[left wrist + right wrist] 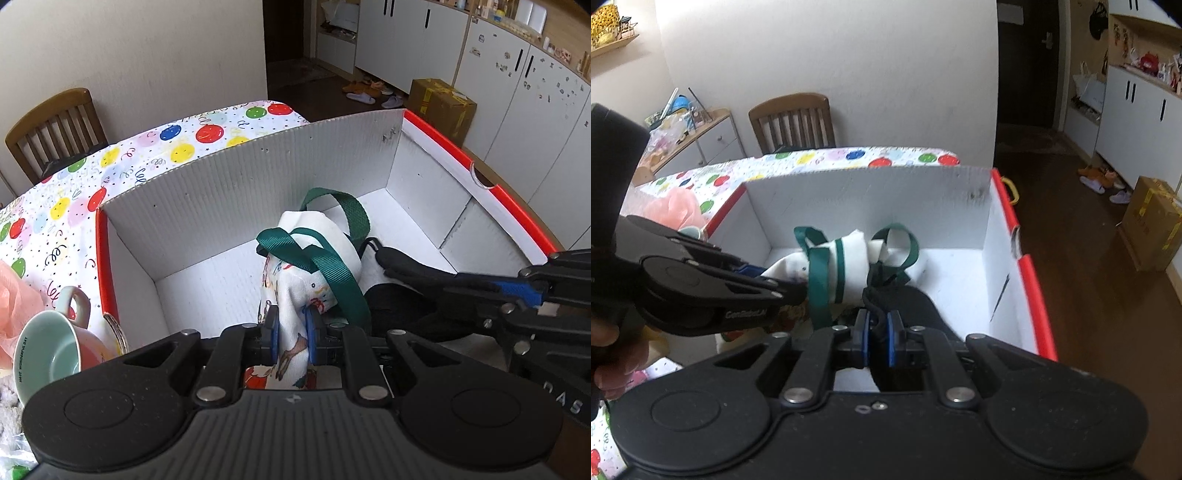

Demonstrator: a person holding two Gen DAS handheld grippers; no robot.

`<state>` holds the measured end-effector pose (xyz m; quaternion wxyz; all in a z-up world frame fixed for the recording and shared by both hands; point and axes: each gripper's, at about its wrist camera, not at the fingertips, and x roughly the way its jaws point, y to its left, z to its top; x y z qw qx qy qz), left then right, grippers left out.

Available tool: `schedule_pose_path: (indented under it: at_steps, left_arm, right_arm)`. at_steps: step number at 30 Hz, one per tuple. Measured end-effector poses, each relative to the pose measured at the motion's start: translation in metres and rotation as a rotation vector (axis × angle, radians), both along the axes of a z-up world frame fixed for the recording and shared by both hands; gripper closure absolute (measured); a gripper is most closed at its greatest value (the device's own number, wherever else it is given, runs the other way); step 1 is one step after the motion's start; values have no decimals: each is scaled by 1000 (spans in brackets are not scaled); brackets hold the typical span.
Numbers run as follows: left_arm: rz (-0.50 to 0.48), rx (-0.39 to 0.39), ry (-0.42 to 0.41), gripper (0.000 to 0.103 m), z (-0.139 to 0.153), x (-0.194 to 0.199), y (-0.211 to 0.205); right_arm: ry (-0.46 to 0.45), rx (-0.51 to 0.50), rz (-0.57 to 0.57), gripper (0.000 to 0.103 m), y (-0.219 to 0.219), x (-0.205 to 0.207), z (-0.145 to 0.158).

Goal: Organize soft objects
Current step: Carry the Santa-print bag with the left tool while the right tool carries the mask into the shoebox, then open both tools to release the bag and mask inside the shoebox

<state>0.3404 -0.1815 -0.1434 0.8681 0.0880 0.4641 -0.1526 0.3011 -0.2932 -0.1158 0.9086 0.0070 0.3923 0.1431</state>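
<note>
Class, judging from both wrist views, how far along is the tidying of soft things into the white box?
Done: nothing lies loose in the white box. In hand: the left gripper is shut on the printed cloth bag with green straps; the right gripper is shut on a black fabric item, both low inside the box. Left: releasing them, then the pink mesh puff on the tablecloth.

Both grippers' fingers (pixel 865 334) pinch a green-strapped cloth bag (pixel 849 266) inside the white box (pixel 871 199).
</note>
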Motion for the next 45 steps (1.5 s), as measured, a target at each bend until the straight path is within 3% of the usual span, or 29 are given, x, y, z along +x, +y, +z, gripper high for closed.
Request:
schedule_pose_path:
  at_steps: [6, 10, 18, 19, 20, 22, 27, 31, 45]
  left_arm:
    - [-11, 6, 0, 86, 0, 0, -5]
    - [-7, -5, 7, 78, 1, -4, -4]
    - [-9, -18, -17, 74, 13, -14, -2]
    - [-10, -21, -23, 67, 15, -16, -2]
    - [-10, -26, -27, 49, 18, -18, -2]
    - [-12, -33, -36, 31, 22, -21, -1]
    - [-2, -57, -83, 31, 37, -33, 5]
    - [2, -85, -121, 31, 52, -44, 13]
    - [23, -176, -247, 19, 107, -94, 66]
  right_arm:
    - [39, 14, 3, 85, 0, 0, -3]
    - [36, 31, -7, 80, -5, -2, 1]
    - [-8, 38, -21, 66, -9, -11, 17]
    - [-14, 38, -23, 65, -10, -13, 19]
    - [-20, 38, -26, 64, -10, -14, 21]
    - [-31, 39, -35, 64, -11, -17, 25]
    - [-47, 52, -47, 61, -14, -25, 36]
    - [-72, 57, -44, 47, -13, -34, 47]
    - [-166, 86, 10, 25, 17, -64, 91]
